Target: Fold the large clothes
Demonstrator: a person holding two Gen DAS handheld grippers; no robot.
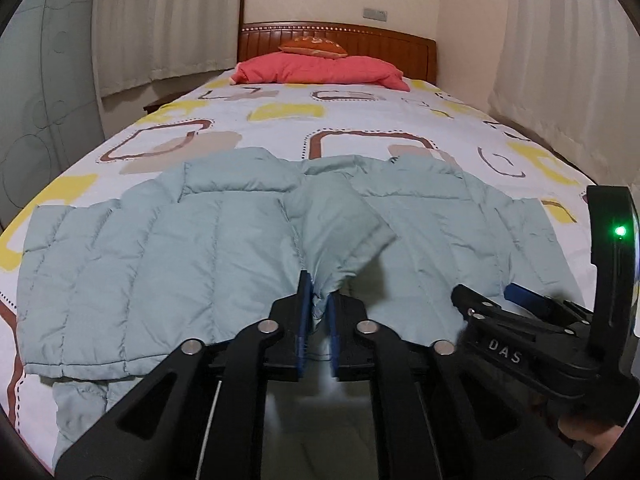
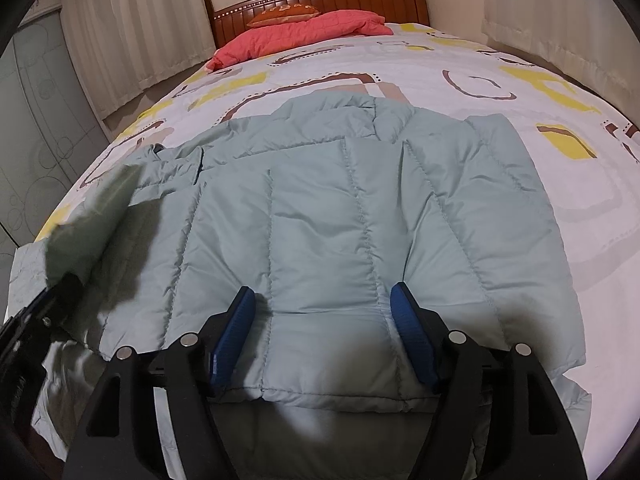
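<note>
While the left gripper (image 1: 318, 300) pinches the puffer jacket (image 1: 160, 248) sleeve cuff, the right gripper (image 2: 324, 320) stands spread over its hem; judged light, soft, slippery: grasp quilted seams.

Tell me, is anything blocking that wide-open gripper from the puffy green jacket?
Nothing visible. The right gripper hangs with jaws spread directly over the light green quilted jacket, which lies on the patterned bedsheet. The left gripper has the sleeve between its jaws.
</note>
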